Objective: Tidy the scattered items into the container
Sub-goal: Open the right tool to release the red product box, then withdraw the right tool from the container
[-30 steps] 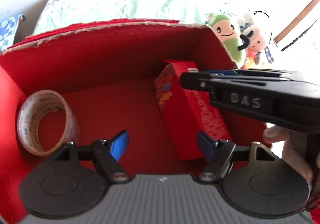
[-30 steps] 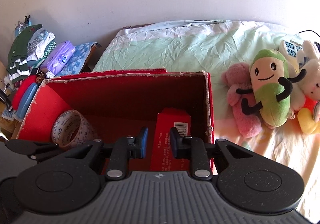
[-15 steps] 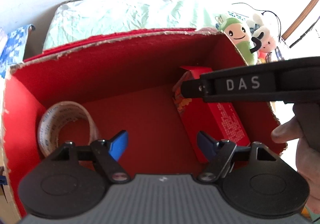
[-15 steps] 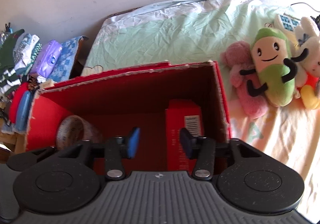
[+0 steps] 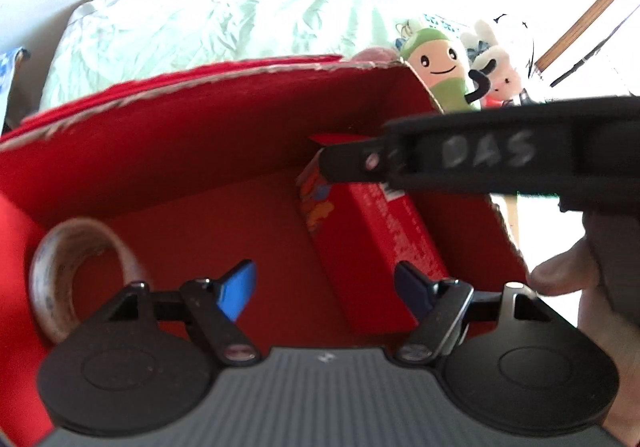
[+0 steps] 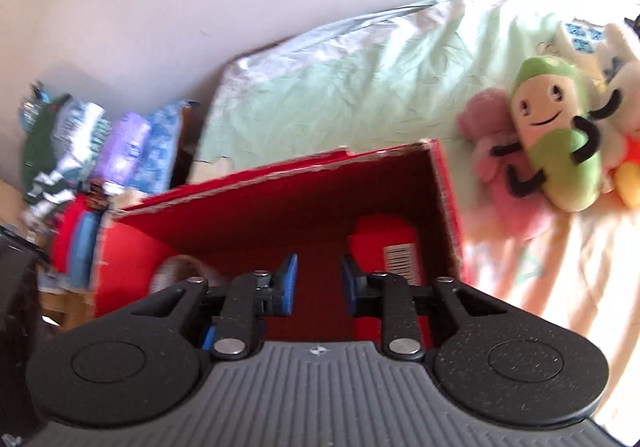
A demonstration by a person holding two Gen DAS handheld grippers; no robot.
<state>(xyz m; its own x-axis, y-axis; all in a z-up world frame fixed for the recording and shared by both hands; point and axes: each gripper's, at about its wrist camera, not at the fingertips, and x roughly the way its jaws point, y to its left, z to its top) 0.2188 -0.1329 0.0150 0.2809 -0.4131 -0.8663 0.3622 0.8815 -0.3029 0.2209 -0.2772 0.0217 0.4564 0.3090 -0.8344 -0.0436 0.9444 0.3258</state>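
1. Now, low in the left view: left gripper [image 5: 326,287], spread jaws closing a little, nothing between them.
2. Low in the right view: right gripper [image 6: 318,279], closing too, narrower than half a second back, pinching nothing.
3. Just past both, inside the red container [image 5: 160,151]: red carton [image 5: 372,239] lying on the right, tape roll [image 5: 52,287] standing at the left, same spots as before.
4. Most likely meaning: carton let go, that job done, both tools free.
5. Also changed: right view tilted over, more bed showing.
6. Far off, upper right of the right view: plush toys [image 6: 556,151] on the bed, outside the container, maybe next.
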